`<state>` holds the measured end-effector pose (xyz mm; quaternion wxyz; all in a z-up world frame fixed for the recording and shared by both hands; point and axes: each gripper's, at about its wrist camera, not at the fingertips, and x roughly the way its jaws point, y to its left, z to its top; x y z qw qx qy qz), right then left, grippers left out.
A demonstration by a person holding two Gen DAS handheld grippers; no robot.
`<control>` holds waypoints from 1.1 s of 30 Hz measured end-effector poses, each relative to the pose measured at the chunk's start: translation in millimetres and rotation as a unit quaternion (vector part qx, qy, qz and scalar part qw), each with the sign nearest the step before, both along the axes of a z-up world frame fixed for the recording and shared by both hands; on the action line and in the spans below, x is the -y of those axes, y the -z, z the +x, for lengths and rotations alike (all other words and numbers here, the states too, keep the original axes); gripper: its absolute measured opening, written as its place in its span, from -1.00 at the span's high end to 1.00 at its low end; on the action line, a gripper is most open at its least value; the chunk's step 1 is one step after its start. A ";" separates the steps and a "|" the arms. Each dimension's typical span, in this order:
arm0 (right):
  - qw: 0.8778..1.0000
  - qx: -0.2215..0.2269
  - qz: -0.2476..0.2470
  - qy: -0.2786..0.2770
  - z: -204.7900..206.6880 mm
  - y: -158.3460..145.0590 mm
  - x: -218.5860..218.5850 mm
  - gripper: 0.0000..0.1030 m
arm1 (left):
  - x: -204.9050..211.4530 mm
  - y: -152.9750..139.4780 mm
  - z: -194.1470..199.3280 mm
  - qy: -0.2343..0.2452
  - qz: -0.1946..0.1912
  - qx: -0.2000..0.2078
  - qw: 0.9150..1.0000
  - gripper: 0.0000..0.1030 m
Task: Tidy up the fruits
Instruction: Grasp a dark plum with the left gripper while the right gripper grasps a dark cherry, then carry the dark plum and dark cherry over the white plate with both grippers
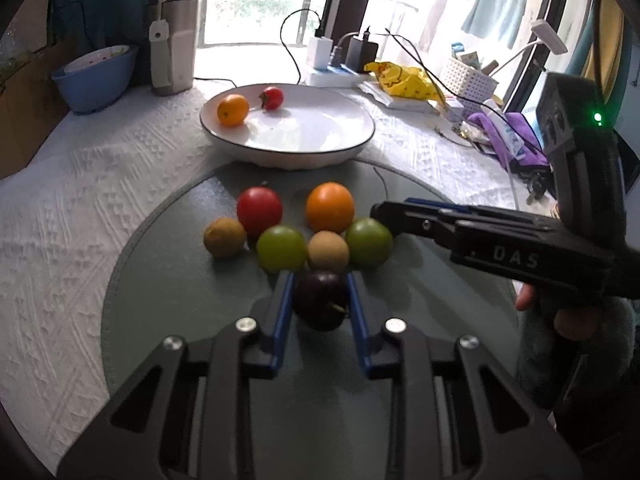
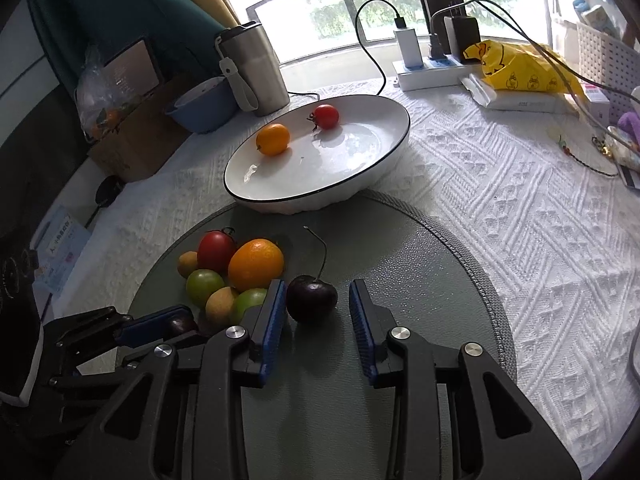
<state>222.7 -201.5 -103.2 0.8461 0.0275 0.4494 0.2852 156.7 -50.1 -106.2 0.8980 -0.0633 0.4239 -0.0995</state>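
Observation:
A white plate (image 1: 344, 148) holds a small orange (image 1: 233, 109) and a cherry tomato (image 1: 272, 98). On the grey round mat (image 1: 180, 292) lies a cluster: a red tomato (image 1: 259, 210), an orange (image 1: 329, 207), two green fruits (image 1: 281, 249) and two brown ones (image 1: 225, 237). My left gripper (image 1: 320, 288) is shut on a dark cherry (image 1: 320, 300). My right gripper (image 2: 318, 300) is open around a second dark cherry (image 2: 311, 298) with a long stem, which rests on the mat (image 2: 420, 280). The left gripper also shows in the right wrist view (image 2: 160, 326).
A steel tumbler (image 1: 176, 40) and a blue bowl (image 1: 94, 76) stand at the back left. A power strip with chargers (image 1: 340, 60), a yellow bag (image 1: 404, 78), a white basket (image 1: 466, 76) and purple cloth (image 1: 504, 136) crowd the back right. A cardboard box (image 2: 136, 136) stands left.

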 end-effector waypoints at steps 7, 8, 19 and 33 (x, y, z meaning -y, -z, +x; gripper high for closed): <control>1.000 0.004 0.003 -0.001 -4.3 -3.0 -3.5 0.45 | -3.8 -7.1 -2.2 -0.002 0.004 0.015 1.000 0.45; 1.000 0.004 0.004 -0.001 -5.2 -3.1 -3.5 0.45 | -4.4 -7.4 -2.1 -0.002 0.005 0.015 1.000 0.45; 1.000 0.029 0.002 0.001 -10.7 -19.6 -4.3 0.45 | -9.3 -18.0 0.9 -0.004 0.011 0.031 0.999 0.45; 0.998 0.059 -0.001 0.012 3.0 -46.1 -3.9 0.45 | -21.4 -35.1 22.5 -0.006 0.014 0.051 0.999 0.45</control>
